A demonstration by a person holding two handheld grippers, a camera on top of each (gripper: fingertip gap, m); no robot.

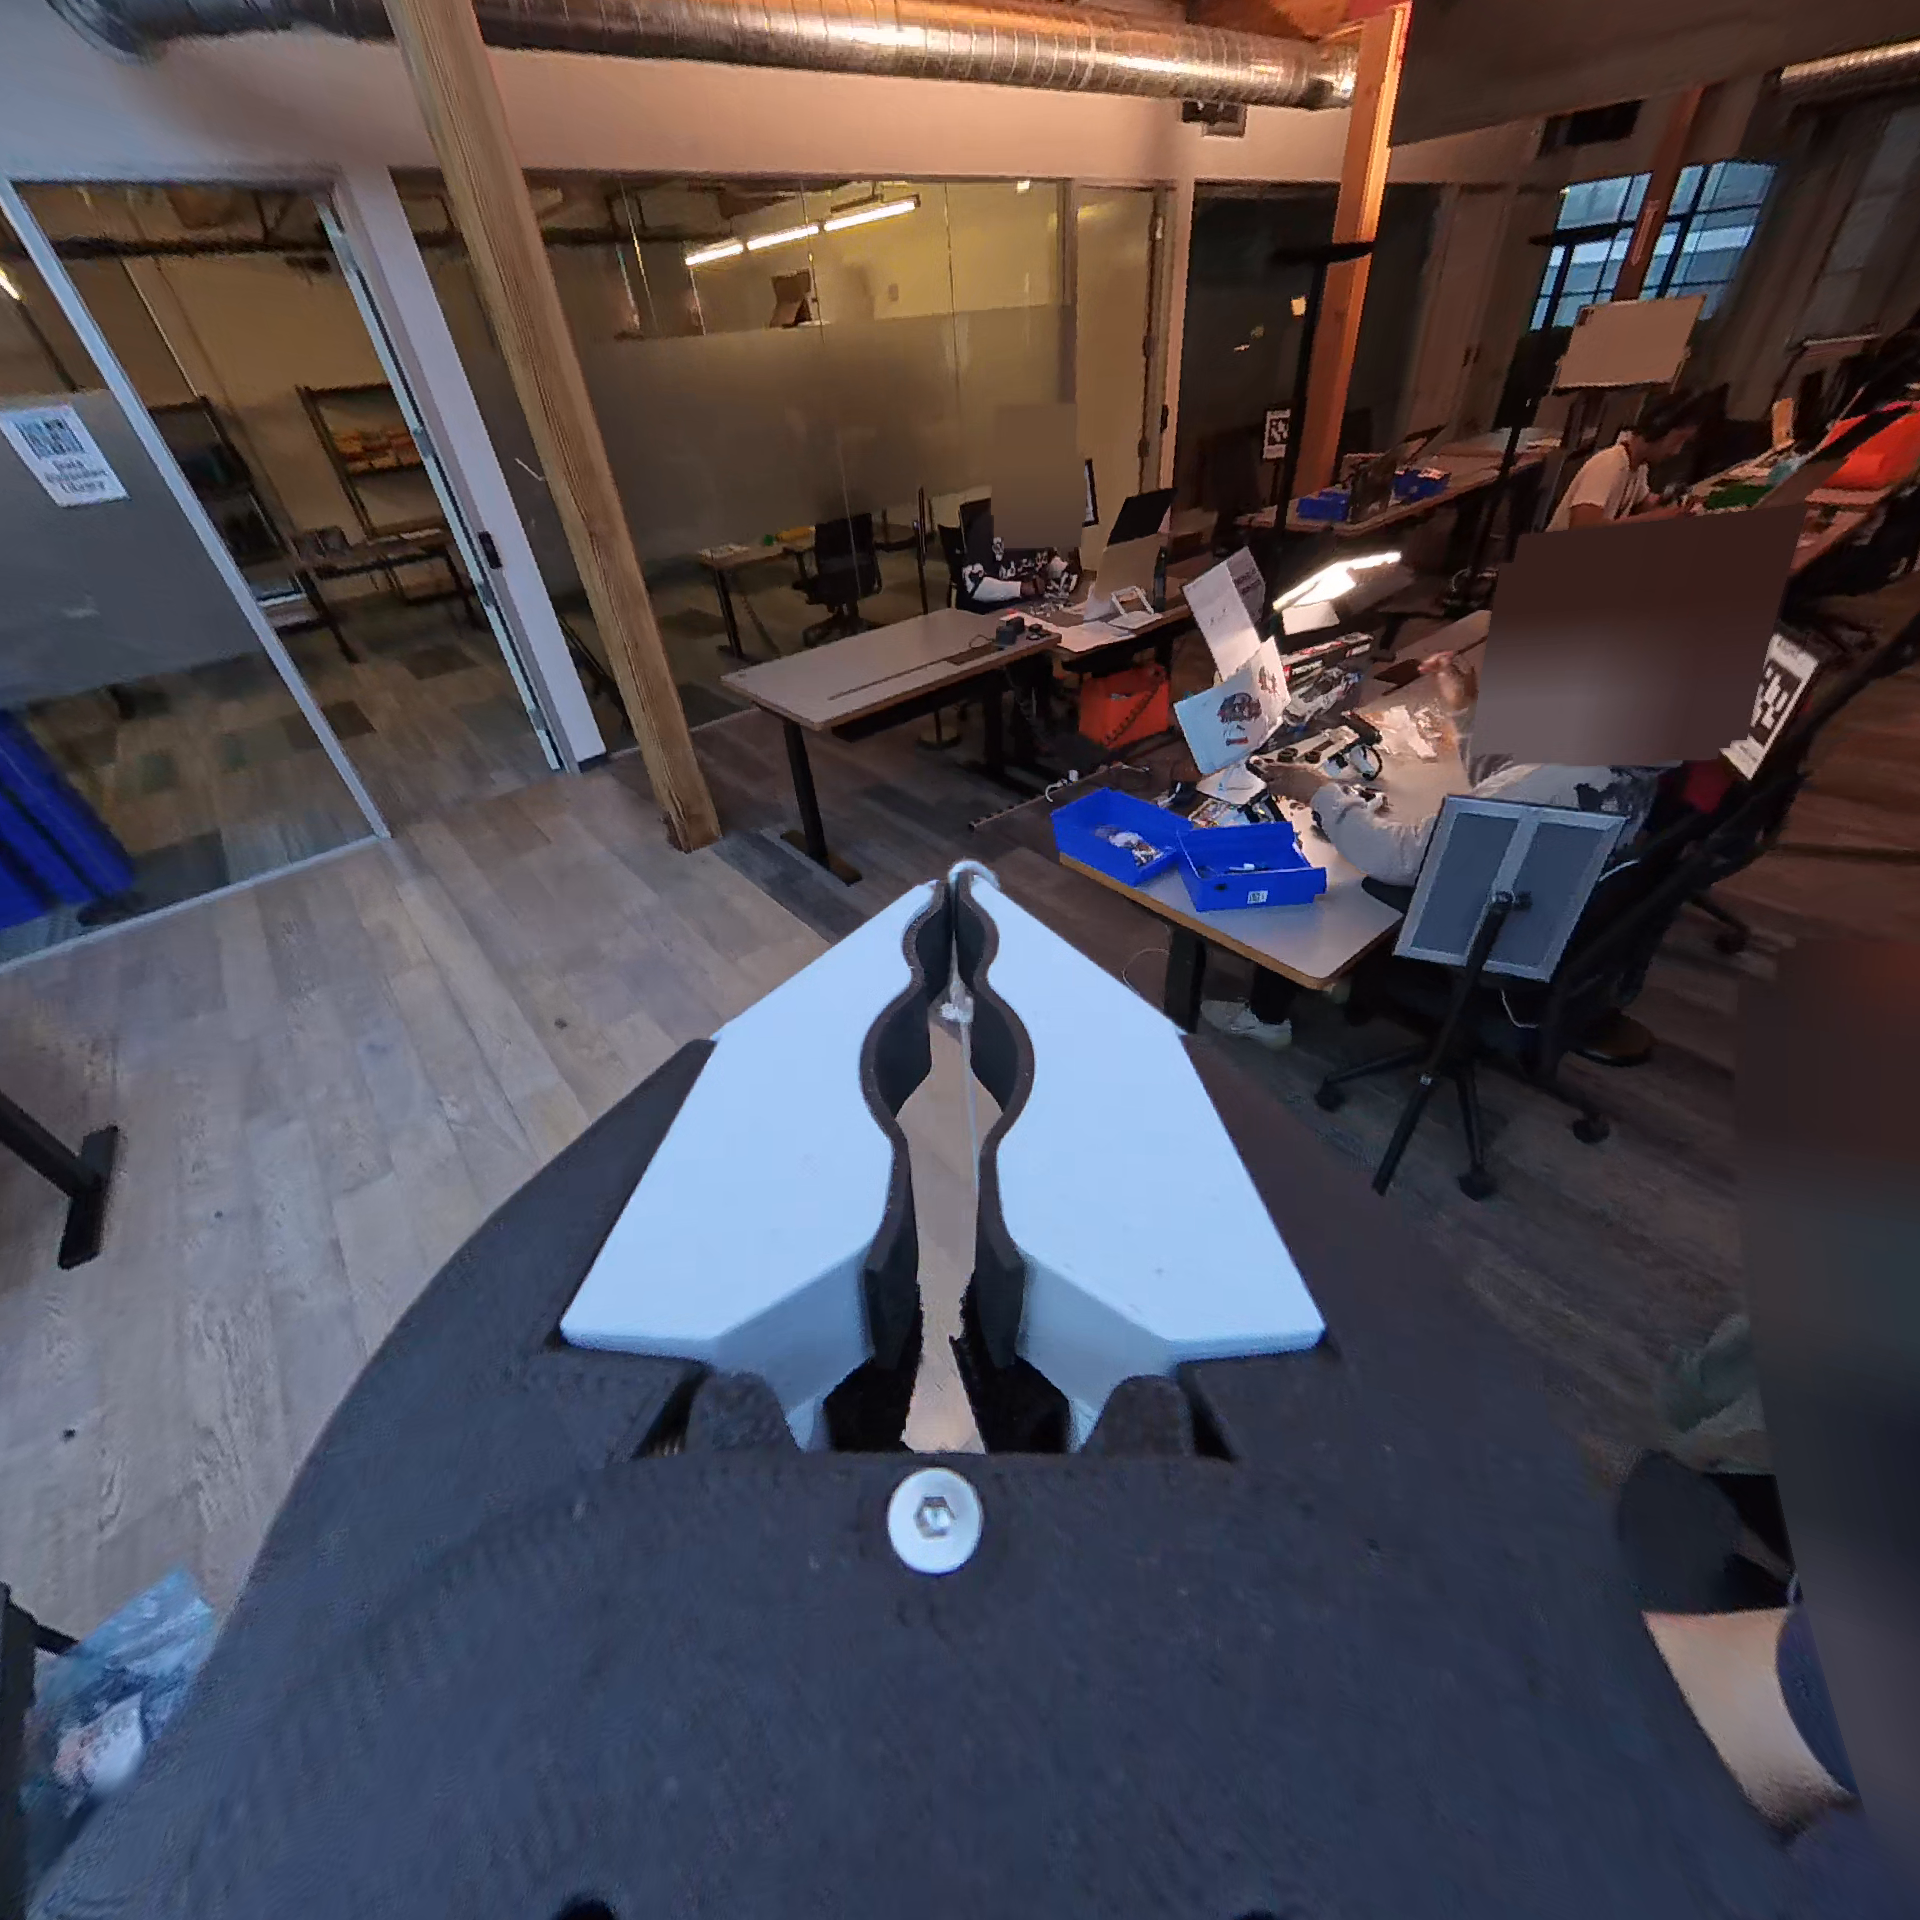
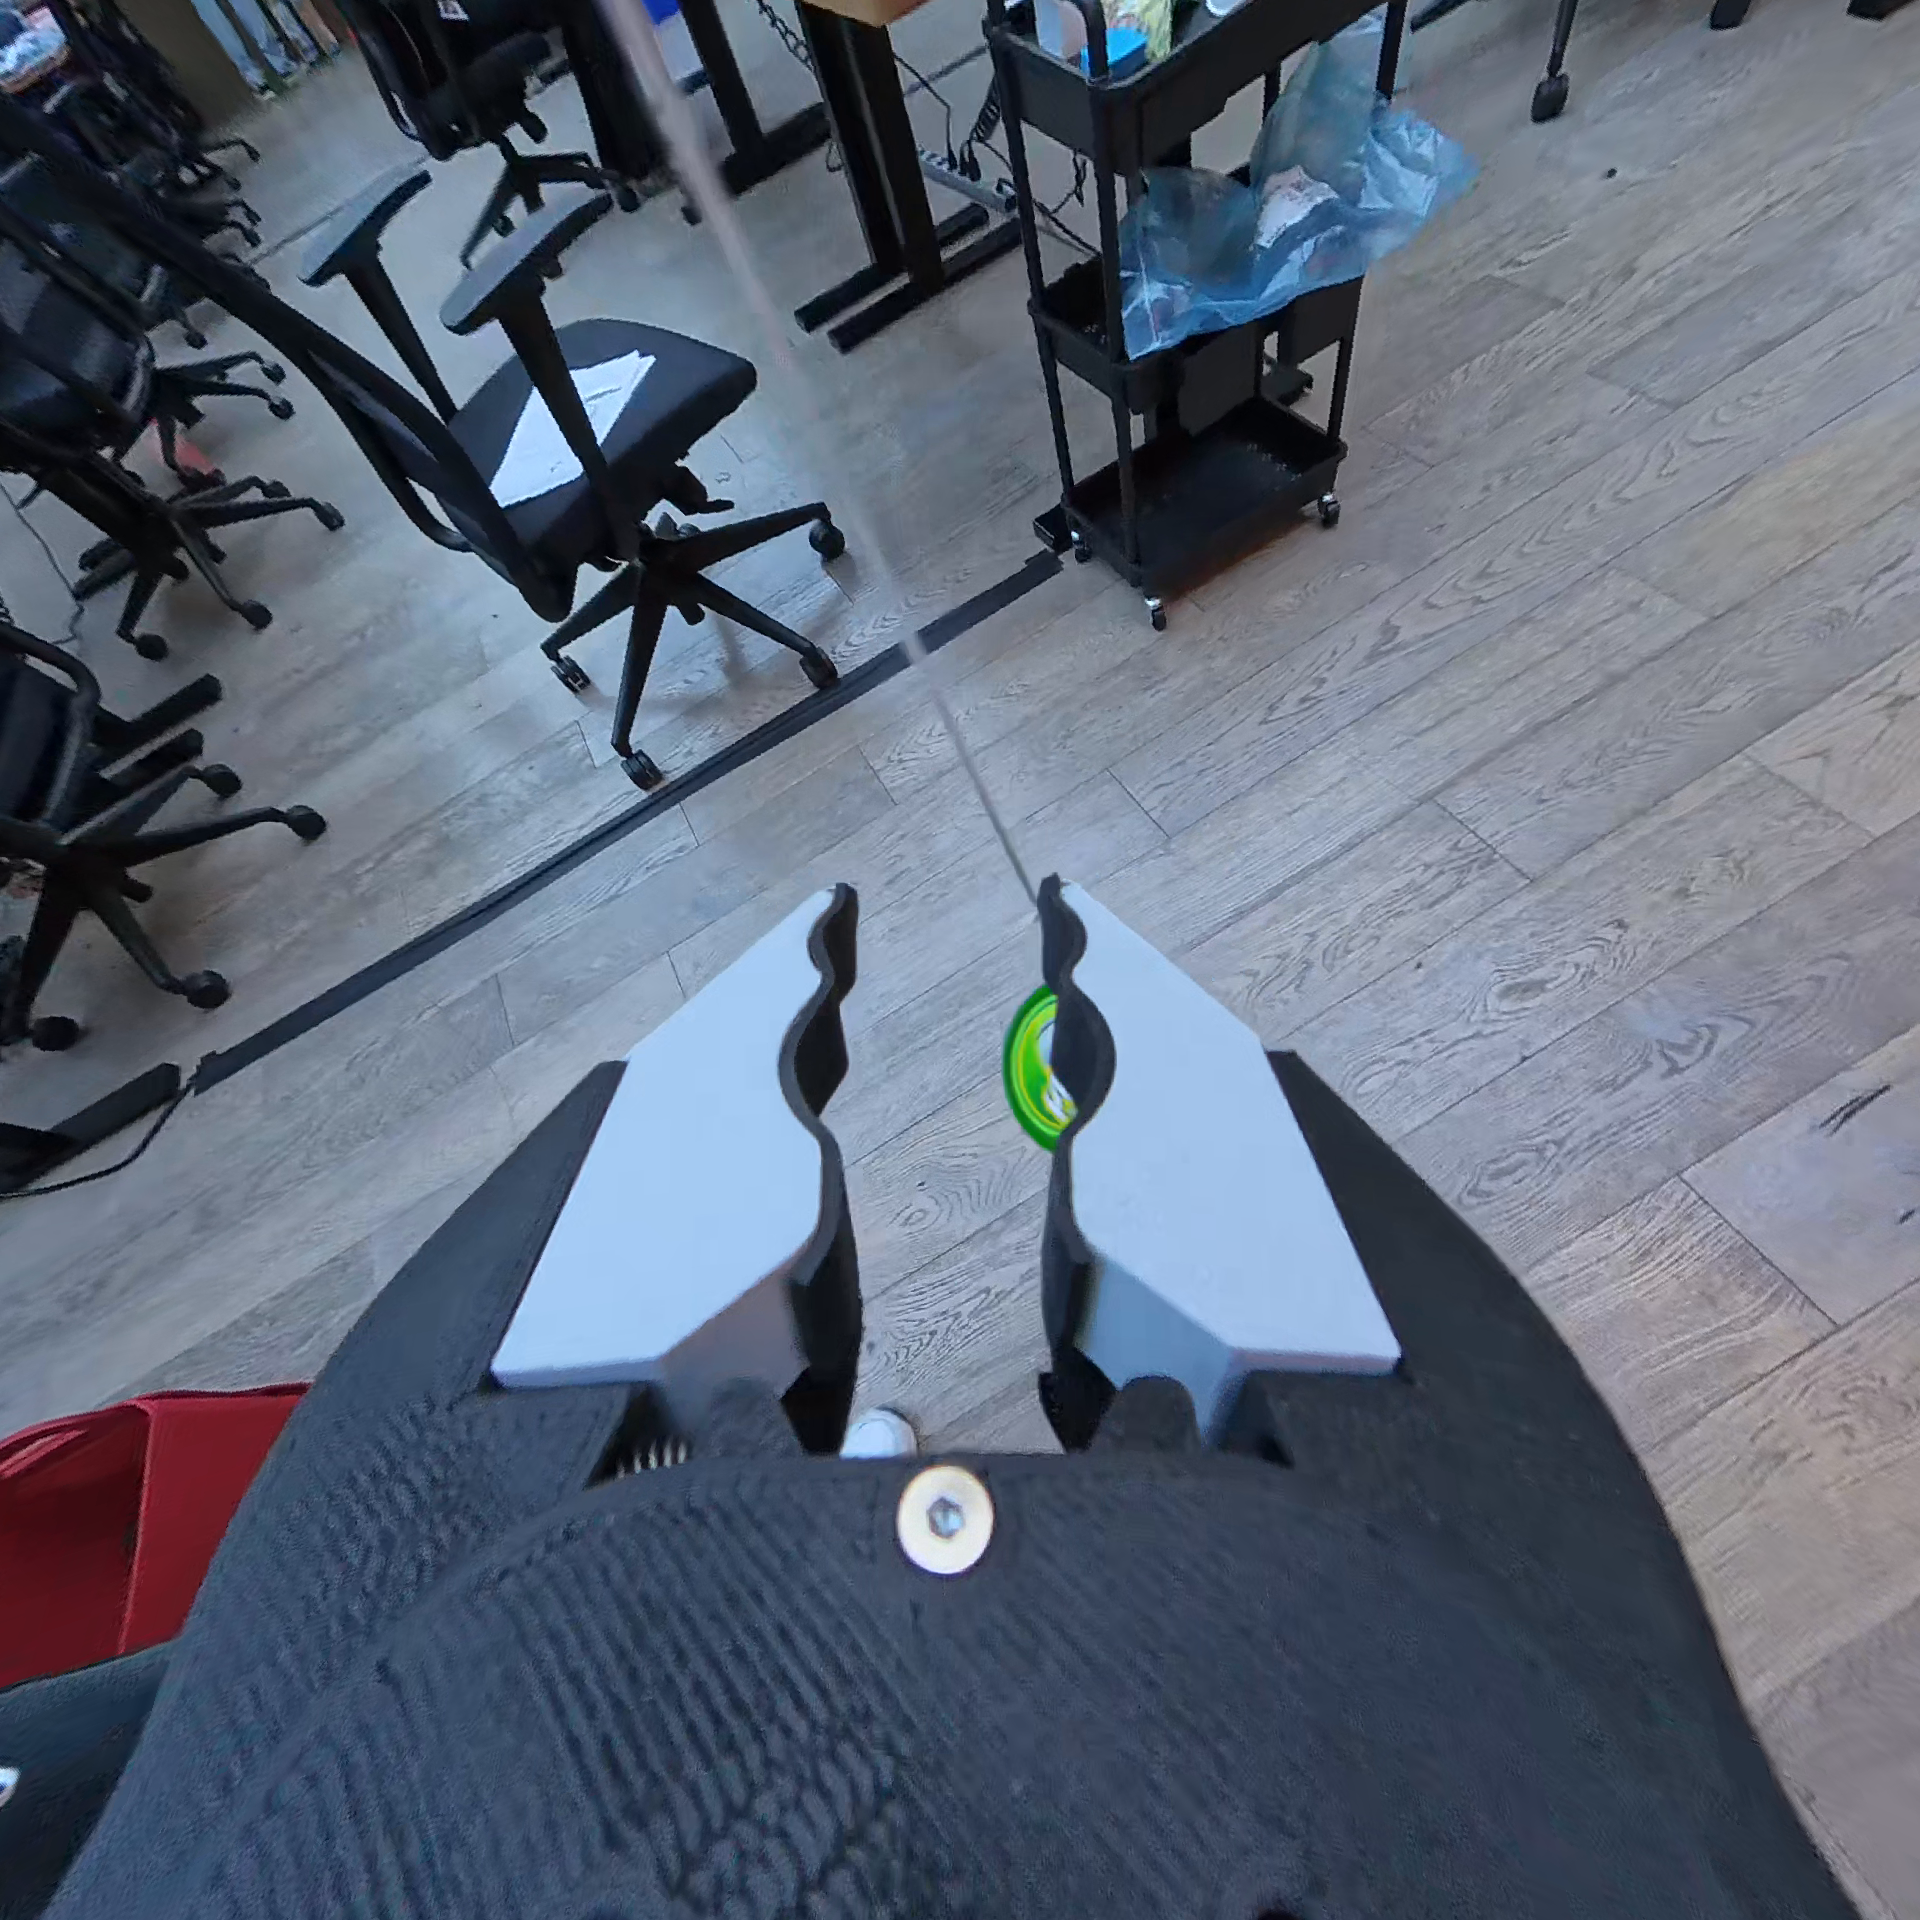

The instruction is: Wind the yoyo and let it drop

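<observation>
In the left wrist view my left gripper [image 1: 954, 896] is shut on the white yoyo string [image 1: 968, 1070]; a small loop of it pokes out past the tips and the string hangs down between the jaws. In the right wrist view my right gripper [image 2: 948, 902] points down at the floor, open and empty. The green yoyo [image 2: 1031, 1070] hangs below it, partly hidden behind the right finger [image 2: 1164, 1122]. The taut string [image 2: 831, 499] runs from the top of the view down to the right fingertip.
Black office chairs [image 2: 540, 416] and a black rolling cart [image 2: 1195, 343] with a blue plastic bag stand on the wood floor [image 2: 1507, 831]. A red bin [image 2: 94, 1517] is at lower left. Ahead in the left wrist view: a wooden post [image 1: 561, 436], desks [image 1: 904, 665], seated people [image 1: 1455, 790], a tripod panel [image 1: 1496, 904]. Tip to tip, the grippers are about 80 cm apart.
</observation>
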